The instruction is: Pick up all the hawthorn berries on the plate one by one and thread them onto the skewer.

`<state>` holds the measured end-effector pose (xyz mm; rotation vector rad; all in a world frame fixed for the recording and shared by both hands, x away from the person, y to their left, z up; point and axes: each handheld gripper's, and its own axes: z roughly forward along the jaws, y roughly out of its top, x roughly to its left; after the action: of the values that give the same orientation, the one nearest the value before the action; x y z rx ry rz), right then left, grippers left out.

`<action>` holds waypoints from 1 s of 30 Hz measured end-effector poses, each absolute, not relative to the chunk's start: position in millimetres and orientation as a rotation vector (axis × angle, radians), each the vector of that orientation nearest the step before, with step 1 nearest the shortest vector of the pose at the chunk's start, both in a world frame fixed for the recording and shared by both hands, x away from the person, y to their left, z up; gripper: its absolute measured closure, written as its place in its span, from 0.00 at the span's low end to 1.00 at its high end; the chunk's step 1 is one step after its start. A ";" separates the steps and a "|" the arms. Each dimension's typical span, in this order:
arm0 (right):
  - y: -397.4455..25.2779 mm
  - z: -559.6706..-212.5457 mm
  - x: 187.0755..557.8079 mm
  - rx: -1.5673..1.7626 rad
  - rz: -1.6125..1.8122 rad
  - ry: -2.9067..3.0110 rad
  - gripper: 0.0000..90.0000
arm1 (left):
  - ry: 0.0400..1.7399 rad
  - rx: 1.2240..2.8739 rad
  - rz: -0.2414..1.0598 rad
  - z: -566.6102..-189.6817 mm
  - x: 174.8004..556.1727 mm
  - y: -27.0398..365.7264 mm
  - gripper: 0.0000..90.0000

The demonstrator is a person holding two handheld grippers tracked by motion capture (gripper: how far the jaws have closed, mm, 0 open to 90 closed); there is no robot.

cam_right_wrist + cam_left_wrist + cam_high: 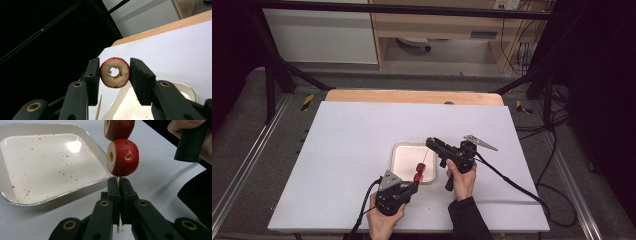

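My left hand-held gripper point(117, 185) has its jaws pressed together on the lower end of a thin wooden skewer point(117, 180); the stick runs down between the two black pads and its tip pokes out below them. Two red hollowed fruit pieces are threaded on it: the lower fruit piece point(123, 157) sits just above my jaw tips, cut face pale, a hole through its side, and the upper fruit piece point(119, 128) touches it from above. In the high view I see this left hand-held gripper point(412, 186) near the front edge of the bench point(347, 150), held in the left hand point(384, 220), with the skewered fruit at the near right corner of the tray.

My right hand-held gripper point(114, 73) is clamped on a third fruit ring point(115, 72), one pad on each side of its red skin, the cored pale face turned toward the camera. From above, the right hand-held gripper point(432, 144) is raised over the right edge of the tray, gripped by the right hand point(462, 179) in a dark sleeve point(469, 220), its cable point(512, 182) trailing off to the right across the bench.

The tray point(15, 197) is a shallow white square dish with a metal rim, speckled with small red flecks, lying just beside the left jaws. It sits near the middle of the white bench top.
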<state>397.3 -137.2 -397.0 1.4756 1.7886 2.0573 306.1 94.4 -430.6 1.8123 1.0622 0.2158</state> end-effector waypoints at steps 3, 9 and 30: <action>-136.5 -397.6 395.9 1.464 2.065 1.790 0.69 | 1.065 1.809 0.212 -431.2 306.8 92.9 0.98; -135.6 -398.7 393.5 1.458 2.083 1.784 0.69 | 1.068 1.800 0.197 -431.7 306.6 90.9 0.98; -134.2 -400.9 390.3 1.446 2.100 1.785 0.69 | 1.071 1.794 0.186 -432.2 307.6 91.8 0.98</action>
<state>390.3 -134.2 -400.9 1.4456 1.7848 2.0997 307.6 91.8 -432.2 1.7944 1.0707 0.1859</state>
